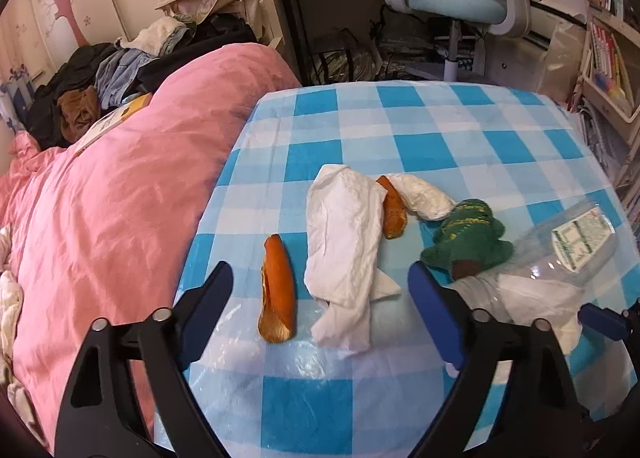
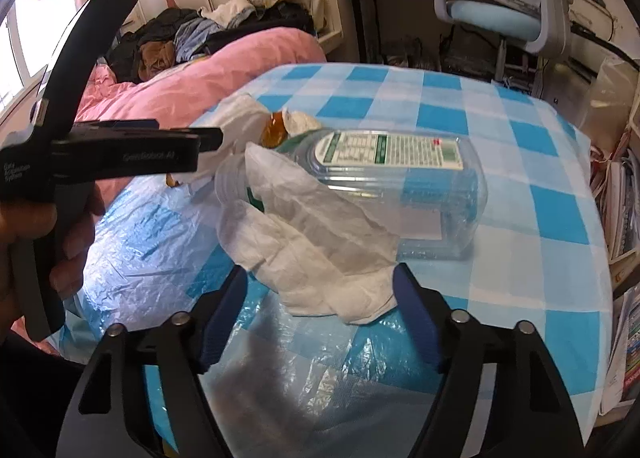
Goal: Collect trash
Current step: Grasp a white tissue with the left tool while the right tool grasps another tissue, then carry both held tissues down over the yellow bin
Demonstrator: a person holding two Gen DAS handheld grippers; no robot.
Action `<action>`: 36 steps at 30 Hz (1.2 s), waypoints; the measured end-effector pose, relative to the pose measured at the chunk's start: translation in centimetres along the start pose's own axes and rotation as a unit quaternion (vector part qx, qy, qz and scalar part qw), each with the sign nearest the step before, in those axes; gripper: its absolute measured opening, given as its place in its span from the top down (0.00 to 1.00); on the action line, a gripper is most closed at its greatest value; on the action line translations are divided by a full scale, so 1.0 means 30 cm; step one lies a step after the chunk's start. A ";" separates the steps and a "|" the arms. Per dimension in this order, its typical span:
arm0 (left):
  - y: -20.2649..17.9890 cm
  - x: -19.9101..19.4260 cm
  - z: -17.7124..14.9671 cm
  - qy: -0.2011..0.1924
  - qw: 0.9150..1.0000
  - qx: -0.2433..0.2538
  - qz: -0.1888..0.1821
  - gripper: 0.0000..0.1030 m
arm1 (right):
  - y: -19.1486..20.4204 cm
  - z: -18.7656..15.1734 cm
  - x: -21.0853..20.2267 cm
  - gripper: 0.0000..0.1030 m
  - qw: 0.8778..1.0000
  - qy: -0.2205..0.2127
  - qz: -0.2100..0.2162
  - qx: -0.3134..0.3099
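Note:
On the blue checked tablecloth [image 1: 400,129] lie an orange peel [image 1: 278,290], a crumpled white tissue [image 1: 344,254], a second peel [image 1: 394,213] and another tissue [image 1: 424,195]. My left gripper [image 1: 320,286] hangs open just above them, with the near peel and the tissue between its fingers, untouched. In the right wrist view a clear plastic bottle [image 2: 400,185] lies on its side with a white tissue [image 2: 320,250] draped against it. My right gripper [image 2: 320,290] is open around that tissue's near end. The left gripper [image 2: 216,139] shows side-on at the left, held by a hand [image 2: 40,225].
A green plush toy [image 1: 468,238] lies between the tissues and the bottle [image 1: 572,246]. A thin clear plastic bag [image 2: 160,258] covers the near part of the table. A pink quilt [image 1: 120,197] with piled clothes lies to the left. A blue desk chair [image 1: 452,5] stands beyond the table.

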State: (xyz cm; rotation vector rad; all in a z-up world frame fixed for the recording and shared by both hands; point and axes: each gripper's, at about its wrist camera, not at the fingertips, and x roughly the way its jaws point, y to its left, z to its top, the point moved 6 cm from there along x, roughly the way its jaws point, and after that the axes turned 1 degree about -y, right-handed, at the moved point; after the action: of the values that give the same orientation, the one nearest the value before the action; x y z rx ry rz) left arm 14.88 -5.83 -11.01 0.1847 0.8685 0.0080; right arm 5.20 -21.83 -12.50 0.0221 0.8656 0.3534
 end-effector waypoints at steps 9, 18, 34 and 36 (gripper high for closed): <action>0.034 0.033 -0.019 0.031 0.998 -0.043 -0.039 0.93 | 0.016 -0.014 0.010 0.84 1.000 0.017 0.011 -0.014; 0.068 -0.192 -0.041 -0.030 0.997 -0.049 -0.055 0.95 | 0.038 -0.008 -0.095 0.89 0.999 -0.021 0.029 -0.011; 0.066 -0.482 -0.217 -0.069 0.994 -0.044 -0.072 0.94 | 0.159 -0.098 -0.270 0.89 0.995 -0.060 0.074 -0.027; 0.063 -0.508 -0.240 -0.070 0.994 -0.044 -0.073 0.94 | 0.175 -0.118 -0.286 0.89 0.995 -0.060 0.077 -0.030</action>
State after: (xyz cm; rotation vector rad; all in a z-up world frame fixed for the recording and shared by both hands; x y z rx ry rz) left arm -0.31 -4.09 -3.69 0.0378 0.7378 -0.1023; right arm -4.10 -20.02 -7.59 0.0551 0.7352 0.5179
